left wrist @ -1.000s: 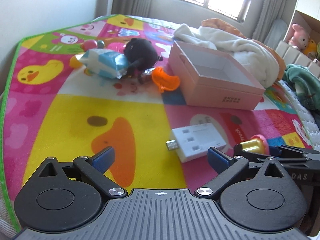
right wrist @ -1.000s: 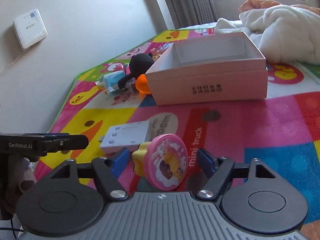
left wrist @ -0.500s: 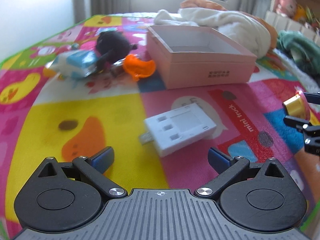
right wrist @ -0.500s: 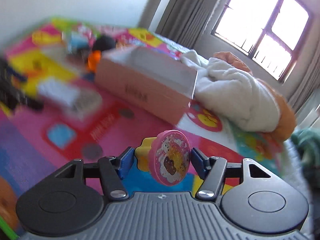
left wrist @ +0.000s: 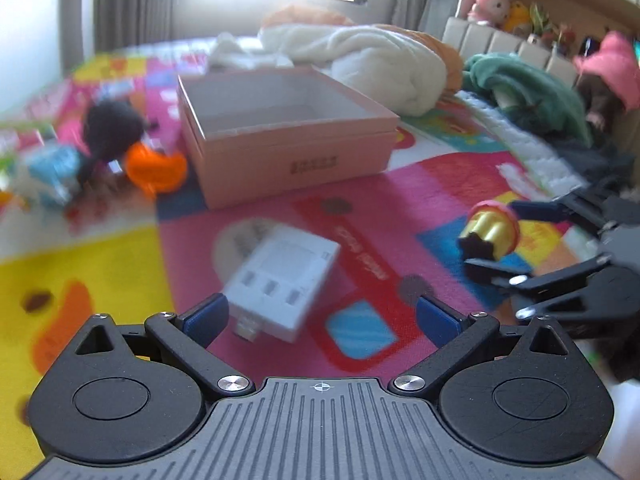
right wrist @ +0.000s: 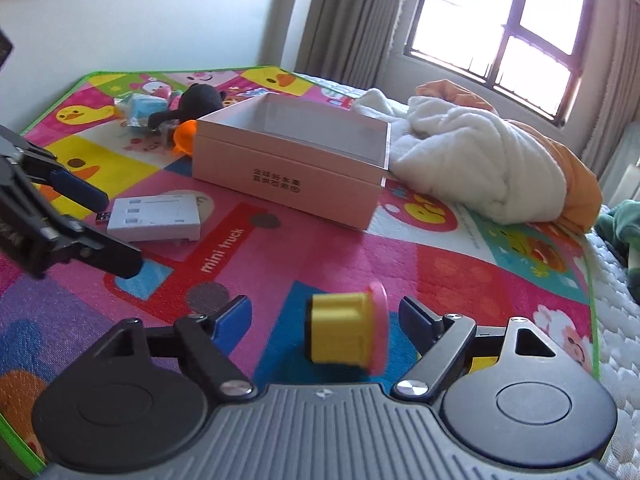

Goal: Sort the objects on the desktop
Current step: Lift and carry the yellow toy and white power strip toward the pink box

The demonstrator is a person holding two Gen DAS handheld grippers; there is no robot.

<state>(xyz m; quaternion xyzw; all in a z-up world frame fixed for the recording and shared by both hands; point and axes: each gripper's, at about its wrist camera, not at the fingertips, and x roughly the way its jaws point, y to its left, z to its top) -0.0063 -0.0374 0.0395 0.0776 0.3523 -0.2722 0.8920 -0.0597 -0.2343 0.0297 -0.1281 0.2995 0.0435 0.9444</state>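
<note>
A yellow stamp toy with a pink disc top (right wrist: 346, 330) lies on its side between the wide-open fingers of my right gripper (right wrist: 326, 314), touching neither pad; it also shows in the left wrist view (left wrist: 490, 232). My left gripper (left wrist: 320, 316) is open and empty, just short of a white power adapter (left wrist: 282, 280) on the mat, which also shows in the right wrist view (right wrist: 154, 218). An open pink box (left wrist: 280, 132) stands beyond, empty inside. A black plush (left wrist: 112, 124), an orange toy (left wrist: 154, 166) and a blue packet (left wrist: 52, 168) lie left of the box.
A colourful play mat (right wrist: 460, 264) covers the bed. A white and orange blanket (right wrist: 492, 164) lies behind the box. A green cloth (left wrist: 528, 88) and plush toys (left wrist: 488, 0) sit at the far right. A wall runs along the left.
My right gripper has opened and the stamp toy has tipped onto its side between the fingers. My left gripper has moved closer to the white adapter.
</note>
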